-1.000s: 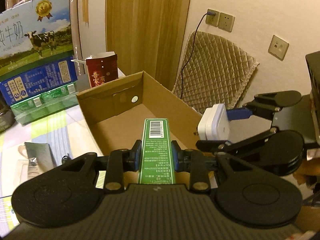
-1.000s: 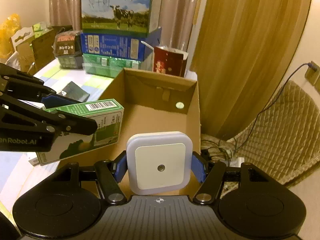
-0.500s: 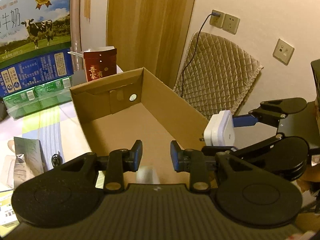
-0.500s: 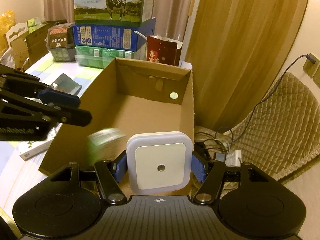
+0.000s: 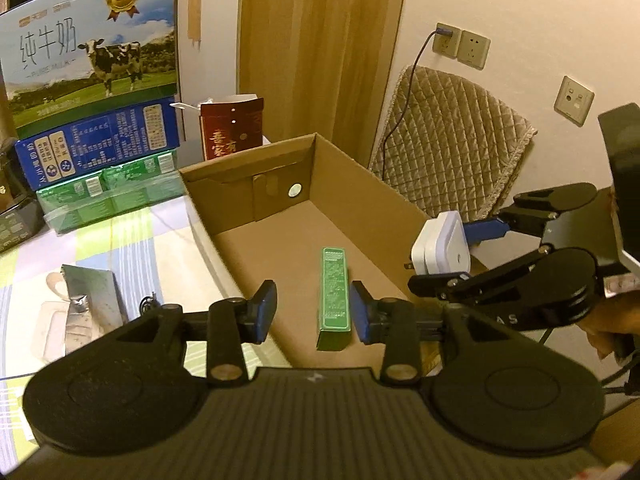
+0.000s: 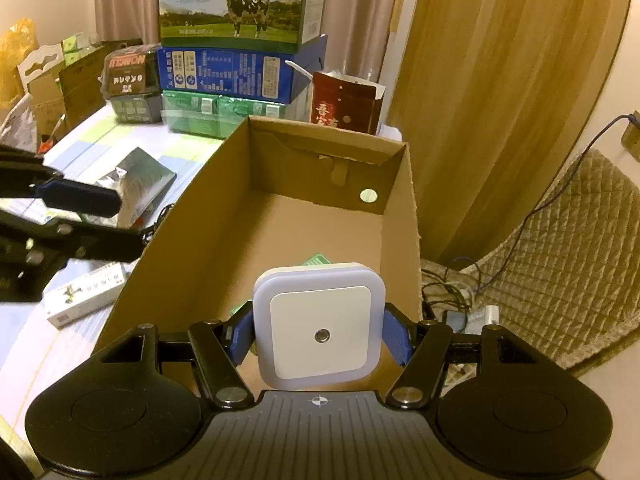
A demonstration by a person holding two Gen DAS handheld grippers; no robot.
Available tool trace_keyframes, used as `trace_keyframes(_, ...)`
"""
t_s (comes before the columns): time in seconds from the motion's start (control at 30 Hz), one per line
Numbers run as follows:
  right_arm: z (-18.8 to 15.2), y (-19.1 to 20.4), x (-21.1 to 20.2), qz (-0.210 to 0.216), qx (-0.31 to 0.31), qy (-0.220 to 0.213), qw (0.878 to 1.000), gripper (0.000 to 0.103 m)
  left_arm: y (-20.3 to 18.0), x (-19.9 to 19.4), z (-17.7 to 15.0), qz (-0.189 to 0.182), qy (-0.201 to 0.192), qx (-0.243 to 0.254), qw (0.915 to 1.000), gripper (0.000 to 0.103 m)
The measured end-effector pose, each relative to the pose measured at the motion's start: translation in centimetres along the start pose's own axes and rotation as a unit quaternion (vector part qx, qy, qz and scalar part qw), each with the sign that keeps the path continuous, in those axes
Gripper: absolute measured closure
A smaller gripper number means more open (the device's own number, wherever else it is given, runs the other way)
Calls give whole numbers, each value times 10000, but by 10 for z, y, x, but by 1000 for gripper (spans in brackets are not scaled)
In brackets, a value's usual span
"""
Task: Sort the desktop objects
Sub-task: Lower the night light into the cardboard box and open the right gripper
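Note:
A slim green box [image 5: 335,292] lies flat on the floor of the open cardboard carton [image 5: 362,170]. Above it hangs my left gripper [image 5: 312,306], its jaws opening; the pads [image 5: 265,307] stand clear of the box and touch nothing. In the right wrist view only green corners [image 6: 318,259] of that box show behind a white square night light [image 6: 320,324]. My right gripper [image 6: 320,338] is shut on the night light, held over the carton's [image 6: 188,220] near right corner. From the left wrist view the night light [image 5: 442,246] shows side-on, plug pins pointing left.
Stacked milk cartons [image 5: 92,60] and a dark red box [image 5: 232,128] stand behind the carton. A silver foil pouch [image 5: 90,296] and a small white box [image 6: 84,300] lie on the checked tablecloth to its left. A quilted chair pad [image 5: 452,140] and cables [image 6: 448,296] are right.
My left gripper has let go of the green box, which dropped onto the carton floor, and its jaws have spread. The right gripper still holds the night light in place.

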State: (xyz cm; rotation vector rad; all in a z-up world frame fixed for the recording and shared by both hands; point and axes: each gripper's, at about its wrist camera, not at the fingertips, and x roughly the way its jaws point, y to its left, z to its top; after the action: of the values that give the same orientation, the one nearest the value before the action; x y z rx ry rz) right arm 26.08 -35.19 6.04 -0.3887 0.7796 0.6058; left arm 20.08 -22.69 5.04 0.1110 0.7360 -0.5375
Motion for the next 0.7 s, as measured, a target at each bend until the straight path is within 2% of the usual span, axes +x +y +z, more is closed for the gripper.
trace_keyframes(0.1, 2, -1, 2, 114, 93, -99, 9998, 37, 4, -3, -3, 44, -26, -20, 10000, 59)
trace_keyframes(0.13, 2, -2, 1, 87, 142, -120, 9998, 33, 4, -4, -3, 63, -43, -29, 10000, 55)
trace_keyframes(0.23, 2, -3, -3, 44, 227, -204, 9995, 30, 9, -8, -6, 126, -58, -42, 9999, 44)
trace_keyframes(0.4, -3, 1, -11, 42, 211, -191, 9996, 28, 17, -16, -14, 279, -113, -51, 9995, 29)
trace_keyframes(0.63, -11, 18, -25, 72, 128, -177, 9997, 17, 24, -36, -28, 424, -211, 18, 9989, 6)
trace_keyframes(0.7, -12, 25, -31, 88, 110, -183, 9997, 15, 26, -43, -33, 444, -238, 26, 9987, 5)
